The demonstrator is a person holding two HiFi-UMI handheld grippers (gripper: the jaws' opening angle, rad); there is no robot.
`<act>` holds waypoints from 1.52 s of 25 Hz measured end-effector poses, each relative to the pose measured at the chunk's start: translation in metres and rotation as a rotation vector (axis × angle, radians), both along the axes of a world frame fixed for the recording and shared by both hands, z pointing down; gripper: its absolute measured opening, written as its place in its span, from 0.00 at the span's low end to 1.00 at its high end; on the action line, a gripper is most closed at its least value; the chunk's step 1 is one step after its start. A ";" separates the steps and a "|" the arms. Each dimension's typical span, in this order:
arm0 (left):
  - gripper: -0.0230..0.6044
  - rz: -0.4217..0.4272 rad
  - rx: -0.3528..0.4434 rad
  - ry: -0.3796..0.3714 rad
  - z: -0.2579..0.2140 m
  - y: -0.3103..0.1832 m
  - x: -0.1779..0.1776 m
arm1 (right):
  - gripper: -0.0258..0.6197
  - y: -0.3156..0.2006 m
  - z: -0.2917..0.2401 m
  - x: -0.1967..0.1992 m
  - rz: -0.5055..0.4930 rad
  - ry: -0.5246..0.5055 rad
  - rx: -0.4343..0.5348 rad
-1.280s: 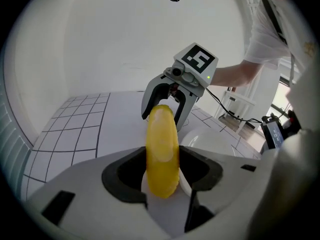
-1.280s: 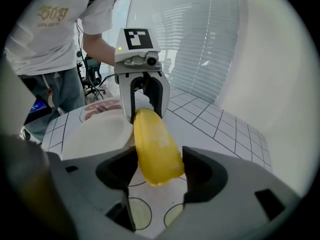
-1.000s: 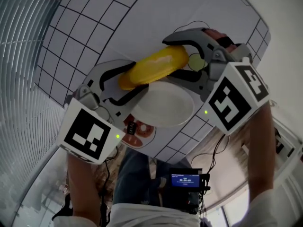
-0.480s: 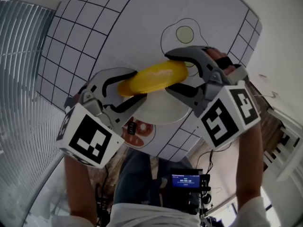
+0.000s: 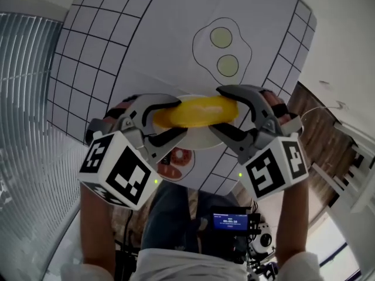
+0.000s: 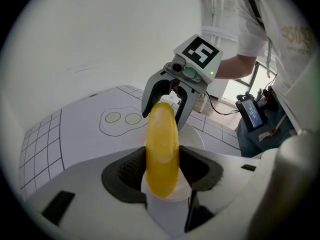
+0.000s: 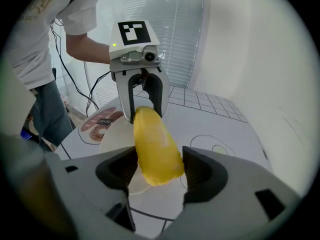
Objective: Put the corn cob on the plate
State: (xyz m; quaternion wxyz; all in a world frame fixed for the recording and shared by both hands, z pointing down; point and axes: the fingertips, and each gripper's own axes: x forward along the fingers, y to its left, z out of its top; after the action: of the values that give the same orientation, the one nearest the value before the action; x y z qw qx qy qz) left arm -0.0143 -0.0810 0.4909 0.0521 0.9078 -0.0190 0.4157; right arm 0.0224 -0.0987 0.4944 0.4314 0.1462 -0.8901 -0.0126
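A smooth yellow corn cob (image 5: 196, 111) hangs lengthwise between my two grippers, just above the white plate (image 5: 202, 138). My left gripper (image 5: 161, 119) is shut on its left end and my right gripper (image 5: 231, 113) on its right end. In the left gripper view the cob (image 6: 161, 154) runs from my own pads (image 6: 125, 171) to the right gripper (image 6: 167, 109) opposite, with the plate (image 6: 194, 140) below. The right gripper view mirrors this: the cob (image 7: 155, 149), the left gripper (image 7: 145, 96) beyond it, and the plate (image 7: 117, 134) underneath.
The plate lies on a white mat with a black grid, near the table's front edge. A fried-egg drawing (image 5: 222, 45) is printed farther back and a doughnut picture (image 5: 174, 163) beside the plate. Window blinds (image 5: 29, 98) stand at the left. A small blue-lit screen (image 5: 230, 221) sits at my waist.
Both grippers have carried the cob toward the table's near edge, from in front of the egg drawing to over the plate. The cob has turned from tilted to nearly level.
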 end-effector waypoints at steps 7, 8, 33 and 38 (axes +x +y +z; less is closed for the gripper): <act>0.38 0.077 0.005 -0.040 0.005 0.012 -0.001 | 0.49 0.015 0.006 0.001 0.071 0.020 -0.006; 0.37 0.085 0.006 -0.046 0.007 0.013 -0.001 | 0.48 0.017 0.007 0.001 0.078 0.027 -0.006; 0.40 0.079 0.026 -0.039 0.018 0.023 -0.003 | 0.52 0.036 0.018 0.016 0.211 0.002 -0.047; 0.41 0.062 0.037 -0.032 0.013 0.022 -0.006 | 0.53 0.036 0.017 0.018 0.226 -0.007 -0.044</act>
State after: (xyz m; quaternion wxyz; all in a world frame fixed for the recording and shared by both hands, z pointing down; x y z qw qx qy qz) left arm -0.0200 -0.0586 0.5042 0.0222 0.9020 0.0005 0.4313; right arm 0.0402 -0.0625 0.5112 0.4303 0.2364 -0.8694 0.0560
